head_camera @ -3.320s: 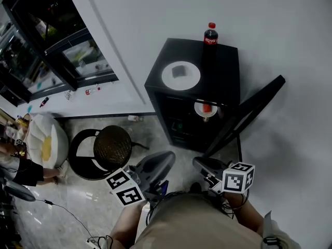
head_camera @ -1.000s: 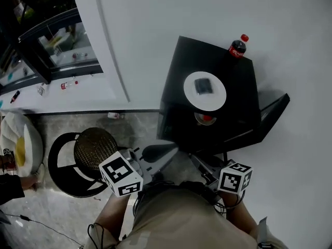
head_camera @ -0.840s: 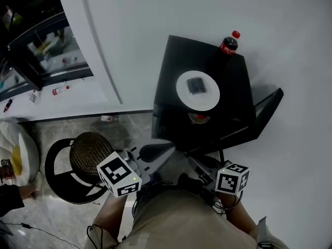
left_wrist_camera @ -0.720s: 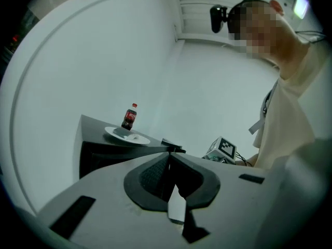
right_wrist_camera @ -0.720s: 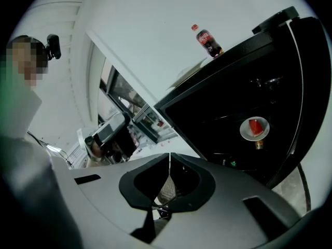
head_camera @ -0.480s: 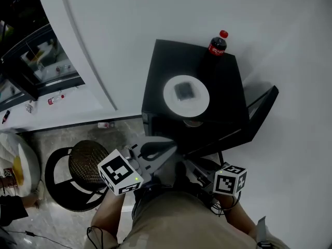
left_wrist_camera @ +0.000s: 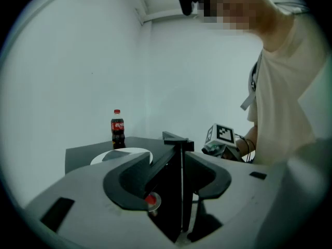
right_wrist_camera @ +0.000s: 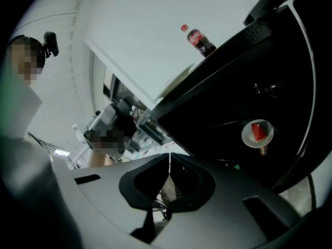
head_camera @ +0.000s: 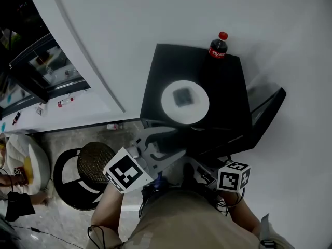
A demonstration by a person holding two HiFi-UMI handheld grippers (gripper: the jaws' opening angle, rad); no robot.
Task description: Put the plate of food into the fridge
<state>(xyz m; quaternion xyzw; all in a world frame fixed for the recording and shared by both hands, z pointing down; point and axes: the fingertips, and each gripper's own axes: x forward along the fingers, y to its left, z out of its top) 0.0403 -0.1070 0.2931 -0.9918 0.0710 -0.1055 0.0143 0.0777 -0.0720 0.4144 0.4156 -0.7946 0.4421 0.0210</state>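
A white plate point(head_camera: 199, 106) with a dark piece of food point(head_camera: 182, 96) sits on top of the black mini fridge point(head_camera: 228, 87), also visible in the left gripper view point(left_wrist_camera: 129, 153). The fridge door point(head_camera: 264, 115) stands open to the right. My left gripper point(head_camera: 167, 140) is at the fridge's front, below the plate; its jaws are opening with nothing between them point(left_wrist_camera: 169, 155). My right gripper point(head_camera: 194, 162) is shut and empty, low in front of the open fridge point(right_wrist_camera: 169, 157). Inside, a small dish with a red piece point(right_wrist_camera: 258, 132) rests on a shelf.
A cola bottle point(head_camera: 218, 45) stands at the back of the fridge top. A round black stool with a woven seat point(head_camera: 98, 162) is on the floor to the left, and a small bottle point(head_camera: 114, 126) lies by the wall. A person point(head_camera: 15, 183) crouches at the far left.
My left gripper has come up toward the fridge front and its jaws have parted. The right gripper has stayed put, shut.
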